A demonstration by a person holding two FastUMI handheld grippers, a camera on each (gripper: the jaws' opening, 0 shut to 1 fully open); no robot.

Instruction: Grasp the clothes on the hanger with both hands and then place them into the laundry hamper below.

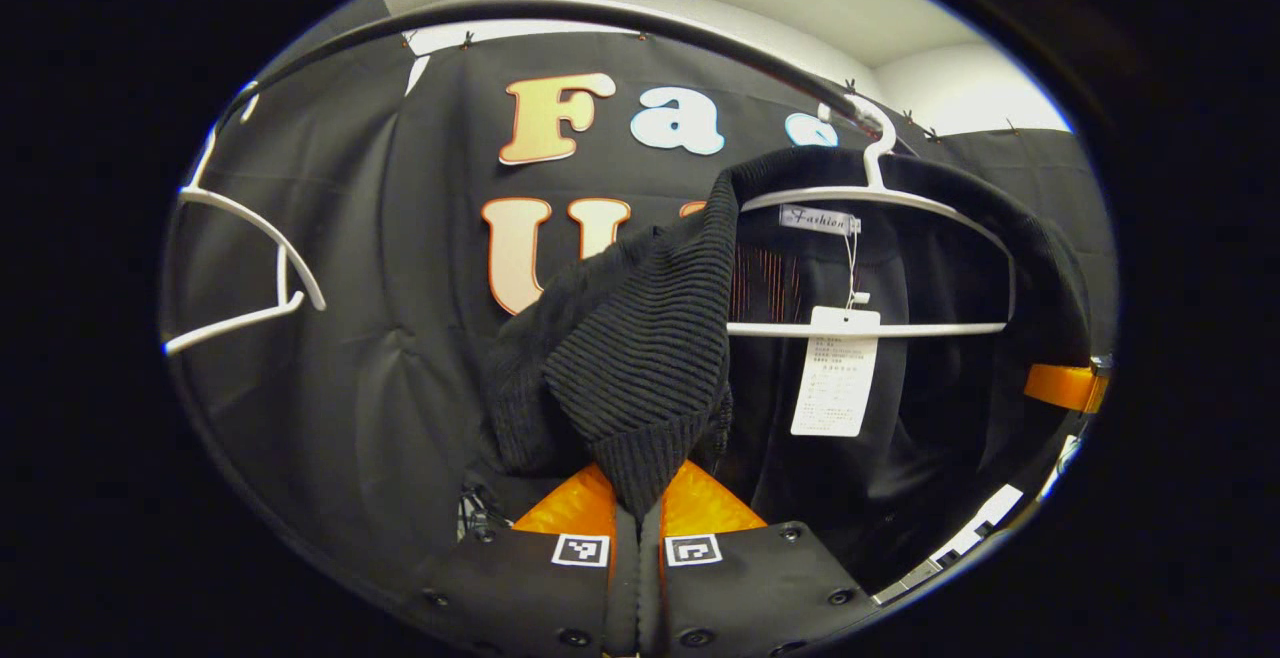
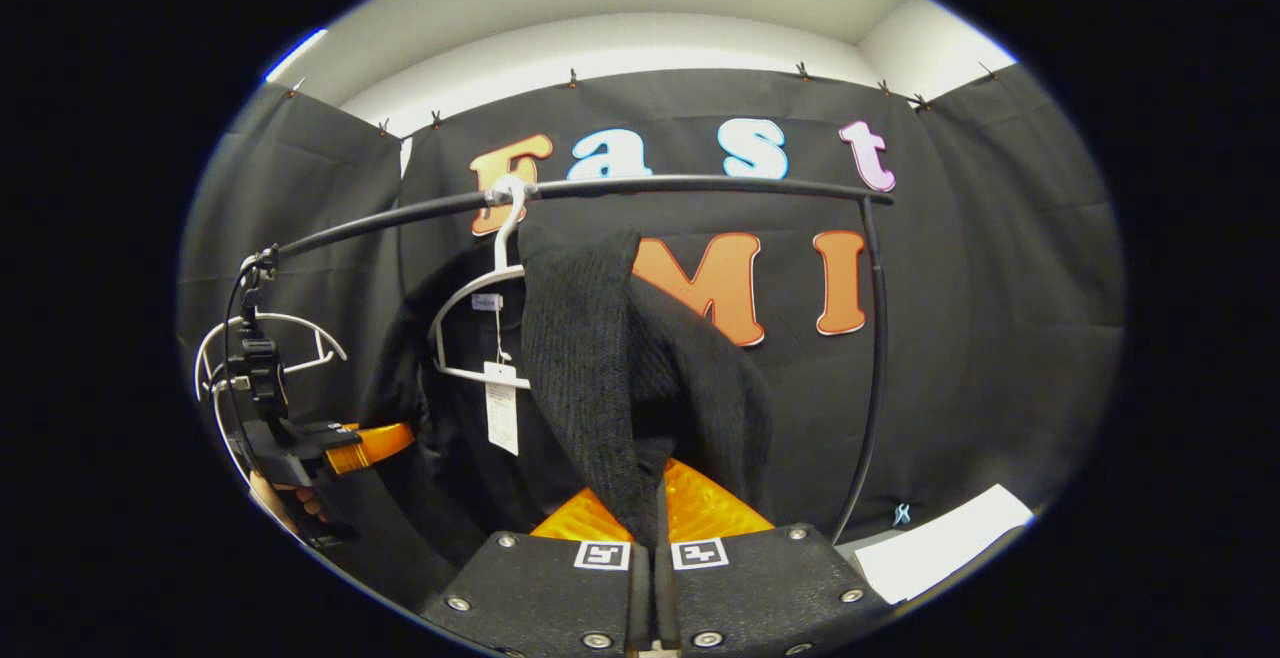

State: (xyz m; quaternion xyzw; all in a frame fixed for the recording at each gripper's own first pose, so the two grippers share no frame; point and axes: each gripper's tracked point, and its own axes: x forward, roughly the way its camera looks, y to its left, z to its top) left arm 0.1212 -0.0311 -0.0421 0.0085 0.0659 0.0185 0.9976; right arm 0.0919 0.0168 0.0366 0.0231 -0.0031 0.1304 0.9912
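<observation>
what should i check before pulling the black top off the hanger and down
1. Left gripper has cloth: ok, its fingers are closed on a fold of the black knit top.
2. Right gripper has cloth: ok, its fingers are closed on another fold of the top.
3. Top free of the white hanger: not ok, it is draped over the shoulders.
4. Hanger seated on the rail: ok, hook is over it.
5. Paper tag free: cannot tell, it hangs inside the neck.
6. Laundry hamper position below: cannot tell.
</observation>
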